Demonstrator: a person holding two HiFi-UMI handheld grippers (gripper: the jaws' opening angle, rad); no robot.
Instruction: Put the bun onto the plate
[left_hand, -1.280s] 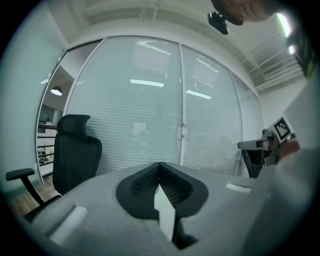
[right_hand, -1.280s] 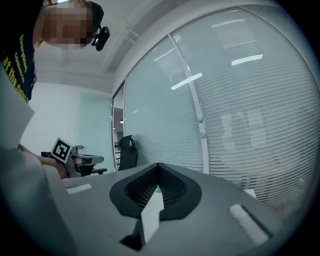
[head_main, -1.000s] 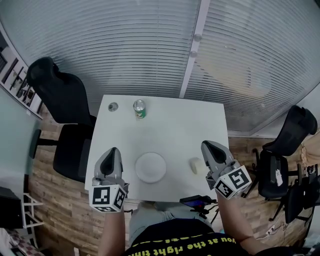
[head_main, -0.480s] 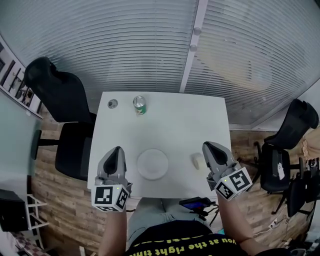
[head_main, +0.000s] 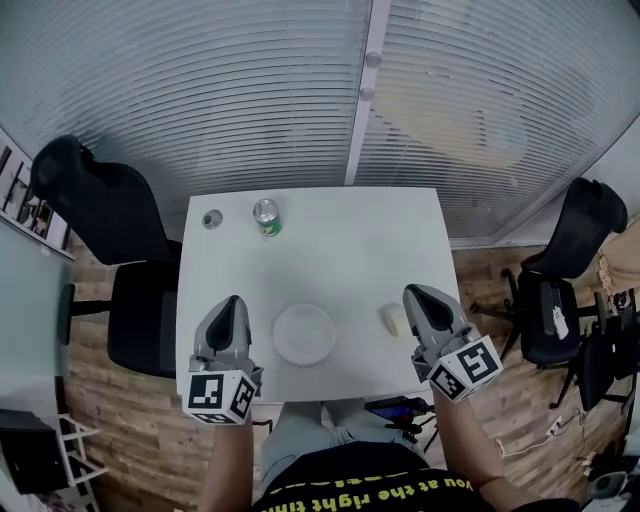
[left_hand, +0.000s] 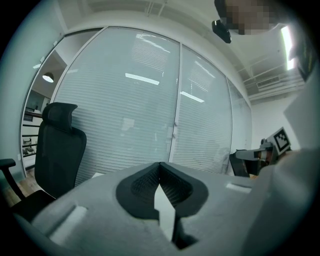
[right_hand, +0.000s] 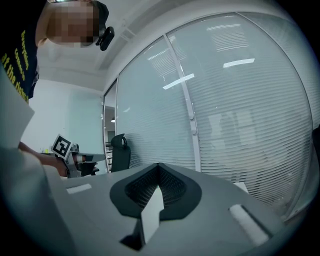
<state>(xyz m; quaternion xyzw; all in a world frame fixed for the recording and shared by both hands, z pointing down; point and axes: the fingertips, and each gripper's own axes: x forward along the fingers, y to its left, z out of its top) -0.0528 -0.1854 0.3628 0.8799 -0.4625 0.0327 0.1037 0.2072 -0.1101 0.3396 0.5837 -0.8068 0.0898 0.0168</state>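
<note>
Now one bun (head_main: 391, 320), one plate (head_main: 304, 334); left tool (head_main: 232, 301), right tool (head_main: 413, 293) closed, empty

The left gripper (head_main: 231, 303) and right gripper (head_main: 412, 294) are held well apart on outstretched forearms, pointed forward and nearly level. Both pairs of jaws are closed tip to tip.

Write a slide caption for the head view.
Left gripper and right gripper, both shut and empty, hover at the near edge of the table; bun lies beside the empty plate.
</note>
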